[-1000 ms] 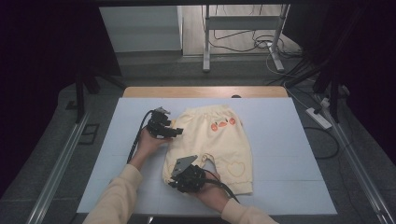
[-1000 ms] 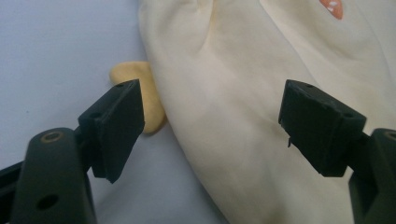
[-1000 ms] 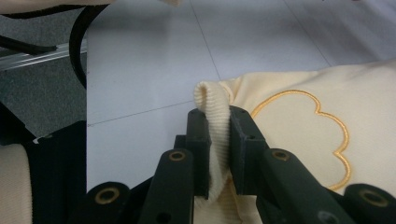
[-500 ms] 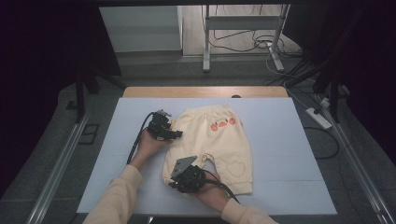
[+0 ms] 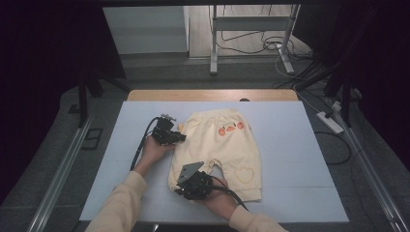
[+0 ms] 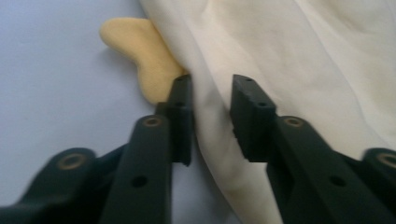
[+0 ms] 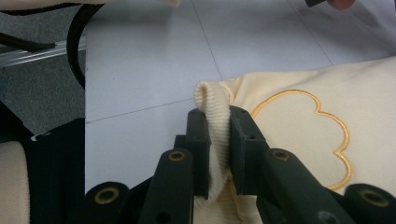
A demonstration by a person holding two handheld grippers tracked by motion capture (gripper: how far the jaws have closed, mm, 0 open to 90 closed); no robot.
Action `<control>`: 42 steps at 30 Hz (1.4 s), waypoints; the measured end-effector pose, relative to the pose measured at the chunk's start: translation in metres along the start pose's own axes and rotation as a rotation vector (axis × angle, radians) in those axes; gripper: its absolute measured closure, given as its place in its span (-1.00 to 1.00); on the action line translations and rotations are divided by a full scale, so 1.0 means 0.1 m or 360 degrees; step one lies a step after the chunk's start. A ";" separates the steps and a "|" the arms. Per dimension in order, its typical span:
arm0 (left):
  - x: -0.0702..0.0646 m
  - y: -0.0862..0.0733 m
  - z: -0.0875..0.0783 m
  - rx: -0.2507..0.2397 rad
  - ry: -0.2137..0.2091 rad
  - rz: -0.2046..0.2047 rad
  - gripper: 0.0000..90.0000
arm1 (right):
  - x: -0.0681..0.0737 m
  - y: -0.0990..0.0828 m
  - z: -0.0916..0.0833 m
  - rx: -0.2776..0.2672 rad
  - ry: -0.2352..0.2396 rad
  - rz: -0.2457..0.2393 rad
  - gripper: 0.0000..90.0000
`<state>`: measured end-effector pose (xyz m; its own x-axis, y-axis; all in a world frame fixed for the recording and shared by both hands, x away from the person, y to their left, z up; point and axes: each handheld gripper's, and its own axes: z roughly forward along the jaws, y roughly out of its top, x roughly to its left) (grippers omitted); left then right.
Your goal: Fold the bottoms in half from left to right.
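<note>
Small cream trousers [image 5: 227, 145] lie flat on the pale blue table mat [image 5: 290, 125], waist away from me. My left gripper [image 5: 180, 137] is at the waist's left corner. Its jaws have just been closing, and in the left gripper view [image 6: 212, 107] a fold of the cream cloth [image 6: 289, 56] is pinched between them, beside a darker yellow flap [image 6: 144, 60]. My right gripper [image 5: 179, 189] holds the left leg's hem. In the right gripper view [image 7: 218, 126] it is shut on the ribbed cuff [image 7: 212, 100], next to an embroidered outline [image 7: 322, 121].
The mat covers a wooden table [image 5: 212, 94] with metal rails [image 5: 58, 174] on both sides. A black cable [image 5: 142, 145] trails from the left gripper across the mat. A power strip [image 5: 330, 122] and cables lie on the floor to the right, and a metal stand [image 5: 212, 43] is behind.
The left gripper has edged slightly toward the trousers' waist corner. The trousers and the right gripper lie as before.
</note>
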<state>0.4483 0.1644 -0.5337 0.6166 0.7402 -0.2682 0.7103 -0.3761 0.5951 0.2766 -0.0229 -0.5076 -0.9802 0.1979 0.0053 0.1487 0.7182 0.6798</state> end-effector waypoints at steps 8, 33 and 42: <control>-0.02 0.02 -0.04 -0.0019 -0.0076 0.0017 0.86 | 0.00 -0.01 0.00 -0.0004 0.0005 -0.0003 0.75; -0.08 0.14 -0.46 -0.0204 -0.0198 0.0005 0.90 | 0.02 0.04 -0.09 -0.0075 0.0008 -0.0031 0.75; -0.19 0.22 -0.69 -0.0315 -0.0226 0.0034 0.90 | 0.06 0.16 -0.21 -0.0188 0.0050 -0.0038 0.75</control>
<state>0.4291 0.1802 -0.4632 0.6820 0.6424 -0.3495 0.6249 -0.2636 0.7349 0.2701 -0.0241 -0.4811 -0.9872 0.1595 0.0095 0.1105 0.6385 0.7616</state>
